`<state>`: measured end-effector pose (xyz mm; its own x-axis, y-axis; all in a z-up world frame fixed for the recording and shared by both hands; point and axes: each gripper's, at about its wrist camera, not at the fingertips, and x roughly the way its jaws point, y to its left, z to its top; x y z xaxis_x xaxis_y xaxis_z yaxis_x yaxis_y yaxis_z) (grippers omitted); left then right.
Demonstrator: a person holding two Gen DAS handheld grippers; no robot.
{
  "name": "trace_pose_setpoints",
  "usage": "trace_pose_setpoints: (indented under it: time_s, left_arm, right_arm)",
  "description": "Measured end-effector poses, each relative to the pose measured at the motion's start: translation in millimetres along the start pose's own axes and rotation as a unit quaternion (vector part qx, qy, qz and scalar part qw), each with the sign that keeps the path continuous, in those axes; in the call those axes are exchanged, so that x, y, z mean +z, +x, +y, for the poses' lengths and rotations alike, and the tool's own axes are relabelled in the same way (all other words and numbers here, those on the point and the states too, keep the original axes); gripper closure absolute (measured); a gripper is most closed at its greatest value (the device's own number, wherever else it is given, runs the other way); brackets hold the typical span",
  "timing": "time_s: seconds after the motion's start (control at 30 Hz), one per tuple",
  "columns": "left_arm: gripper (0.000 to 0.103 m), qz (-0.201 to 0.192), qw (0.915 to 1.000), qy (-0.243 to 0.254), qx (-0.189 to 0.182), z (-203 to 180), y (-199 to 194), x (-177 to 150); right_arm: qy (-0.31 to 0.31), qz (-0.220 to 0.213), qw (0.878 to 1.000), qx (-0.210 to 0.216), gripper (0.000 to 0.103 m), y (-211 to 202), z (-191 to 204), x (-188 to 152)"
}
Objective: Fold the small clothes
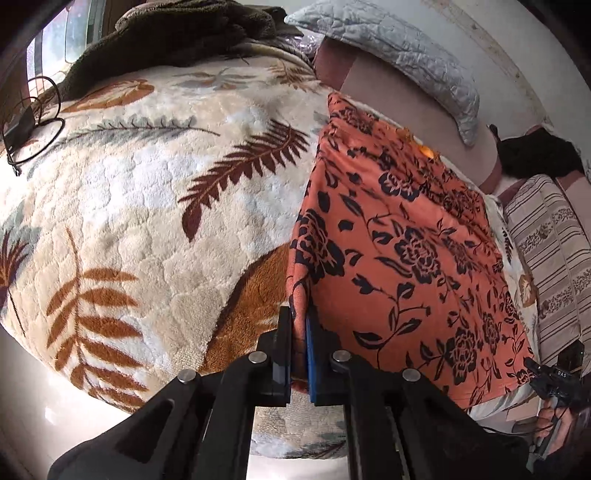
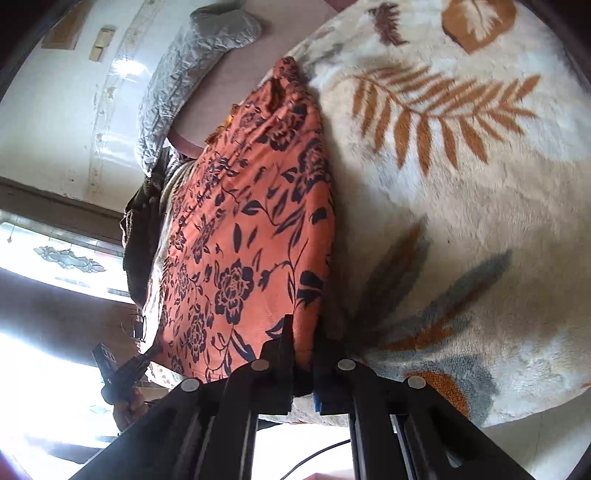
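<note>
An orange garment with a black flower print (image 1: 402, 243) lies spread on a fleece blanket with leaf patterns (image 1: 147, 192). My left gripper (image 1: 300, 325) is shut on the garment's near left corner. My right gripper (image 2: 304, 332) is shut on the garment's (image 2: 243, 229) other near corner, at the blanket's (image 2: 461, 203) front edge. The right gripper also shows in the left wrist view (image 1: 532, 363) at the garment's far corner, and the left gripper shows in the right wrist view (image 2: 147, 356). The cloth is stretched flat between both grippers.
A grey quilted pillow (image 1: 406, 55) and a pink headboard (image 1: 406, 99) lie behind the garment. A brown blanket heap (image 1: 177, 33) sits at the back left. Black glasses and a cable (image 1: 33, 122) rest on the blanket's left. A striped pillow (image 1: 554, 240) lies at the right.
</note>
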<state>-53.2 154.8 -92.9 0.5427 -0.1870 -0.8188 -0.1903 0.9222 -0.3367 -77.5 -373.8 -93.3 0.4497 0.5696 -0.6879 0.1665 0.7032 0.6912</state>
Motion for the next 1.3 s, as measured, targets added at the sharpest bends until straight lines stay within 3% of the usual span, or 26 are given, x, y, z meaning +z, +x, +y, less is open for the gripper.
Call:
trace_pose_setpoints:
  time_s: [0.07, 0.17, 0.27, 0.4, 0.5, 0.63, 0.73, 0.8, 0.87, 0.93, 0.97, 1.0, 1.03, 1.1, 1.17, 1.23, 1.3]
  left_arm:
    - [0.097, 0.001, 1.0000, -0.006, 0.006, 3, 1, 1]
    - [0.097, 0.048, 0.9984, -0.018, 0.024, 13, 27, -8]
    - [0.097, 0.032, 0.9992, -0.022, 0.005, 10, 15, -2]
    - [0.097, 0.001, 0.9995, -0.019, -0.024, -4, -2, 35]
    - [0.097, -0.021, 0.9983, -0.016, -0.051, -20, -2, 85]
    - [0.097, -0.058, 0.9962, -0.008, -0.063, -43, 19, 168]
    - [0.097, -0.075, 0.9959, -0.011, -0.050, -54, 56, 224]
    - [0.096, -0.066, 0.9967, 0.006, -0.048, -65, 98, 255]
    - [0.093, -0.069, 0.9974, -0.018, -0.012, -64, 142, 275]
    - [0.081, -0.039, 0.9980, -0.028, 0.042, -59, 187, 288]
    - [0.081, -0.027, 0.9965, -0.040, 0.068, -53, 199, 291]
    - [0.081, -0.024, 0.9956, -0.050, 0.076, -47, 203, 292]
    - [0.077, -0.022, 0.9948, -0.064, 0.076, -41, 200, 293]
    - [0.060, -0.045, 0.9944, -0.084, 0.046, -29, 177, 287]
    - [0.039, -0.068, 0.9946, -0.071, 0.032, -24, 147, 271]
    - [0.030, -0.066, 0.9961, -0.059, 0.006, -21, 124, 246]
    - [0.029, -0.058, 0.9968, -0.052, -0.019, -19, 116, 223]
  right_arm:
    - [0.006, -0.009, 1.000, 0.007, 0.096, -7, -1, 4]
    - [0.033, 0.016, 0.999, -0.013, 0.096, 7, -23, 5]
    - [0.030, 0.016, 0.999, 0.002, 0.096, 6, -23, 2]
    - [0.010, -0.013, 0.999, 0.041, 0.096, -7, 1, 26]
    - [0.000, -0.029, 0.997, 0.066, 0.096, -5, 19, 67]
    - [-0.011, -0.070, 0.993, 0.095, 0.096, 4, 44, 150]
    - [-0.007, -0.095, 0.991, 0.098, 0.096, 27, 57, 219]
    - [0.008, -0.107, 0.990, 0.090, 0.092, 52, 57, 261]
    - [0.035, -0.106, 0.991, 0.078, 0.092, 85, 46, 297]
    - [0.055, -0.123, 0.990, 0.038, 0.068, 111, 34, 315]
    - [0.061, -0.119, 0.991, 0.013, 0.035, 121, 29, 320]
    - [0.069, -0.129, 0.989, -0.014, 0.030, 124, 27, 319]
    - [0.074, -0.137, 0.987, -0.022, 0.030, 123, 25, 316]
    - [0.072, -0.150, 0.986, -0.007, 0.027, 107, 21, 303]
    - [0.042, -0.162, 0.986, 0.000, 0.025, 87, 27, 280]
    - [0.041, -0.147, 0.988, 0.011, 0.025, 74, 24, 248]
    - [0.042, -0.139, 0.989, 0.011, 0.024, 67, 20, 215]
